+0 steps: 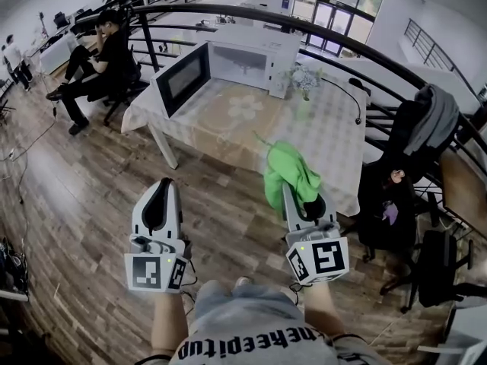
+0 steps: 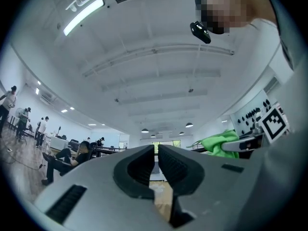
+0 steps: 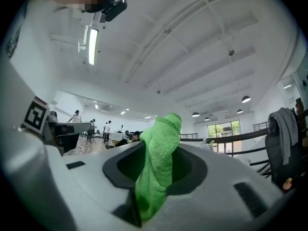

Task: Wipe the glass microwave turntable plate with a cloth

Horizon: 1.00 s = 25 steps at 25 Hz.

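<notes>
The right gripper [image 1: 292, 194] is clenched on a bright green cloth [image 1: 288, 172]; in the right gripper view the cloth stands up between the jaws and a fold trails down in front of them; the left gripper [image 1: 163, 185] holds nothing, its jaws drawn together to a narrow slit; both grippers are held low over the wooden floor [image 1: 91, 192], side by side and apart, short of the table [image 1: 335, 154]; the table wears a pale patterned covering, and a white microwave [image 1: 247, 59] sits at its far side with the door [image 1: 183, 78] swung open to the left; in front of the microwave a faint round shape with a clover-like centre lies flat on the covering, which looks like the glass plate [image 1: 243, 111], though it is too washed out to be sure; a small bunch of flowers [image 1: 304, 78] stands to the right of the microwave; a curved black railing [image 1: 327, 33] runs behind the table; a seated person [image 1: 106, 55] is at the far left, well apart from it
</notes>
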Available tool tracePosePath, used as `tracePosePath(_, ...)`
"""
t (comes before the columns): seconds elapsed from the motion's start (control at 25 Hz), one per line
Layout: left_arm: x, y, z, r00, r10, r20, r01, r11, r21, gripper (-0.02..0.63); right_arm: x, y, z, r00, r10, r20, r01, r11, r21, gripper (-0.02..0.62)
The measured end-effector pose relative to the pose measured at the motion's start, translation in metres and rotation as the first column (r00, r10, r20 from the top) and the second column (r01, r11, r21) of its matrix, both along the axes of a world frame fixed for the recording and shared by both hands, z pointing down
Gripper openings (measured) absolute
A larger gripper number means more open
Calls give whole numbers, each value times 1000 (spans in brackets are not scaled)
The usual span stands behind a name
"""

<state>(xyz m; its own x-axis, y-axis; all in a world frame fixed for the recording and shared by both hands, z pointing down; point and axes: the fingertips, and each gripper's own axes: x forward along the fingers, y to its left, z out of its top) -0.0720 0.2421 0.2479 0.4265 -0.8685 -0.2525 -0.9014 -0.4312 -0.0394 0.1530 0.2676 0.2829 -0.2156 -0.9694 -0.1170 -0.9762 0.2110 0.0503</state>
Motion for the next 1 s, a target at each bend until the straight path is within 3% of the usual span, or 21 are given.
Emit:
tracePosePath(0.4,4,-30,4,1000,-19,20,19,1000,-6,25,11,-34,10,1000,-7,28,7,1000,-22,112)
tracePosePath(1.0,-1,-160,8,999,48,5,-48,999,-20,25,0,-153,6,998,27,61,-25,999,-29,112)
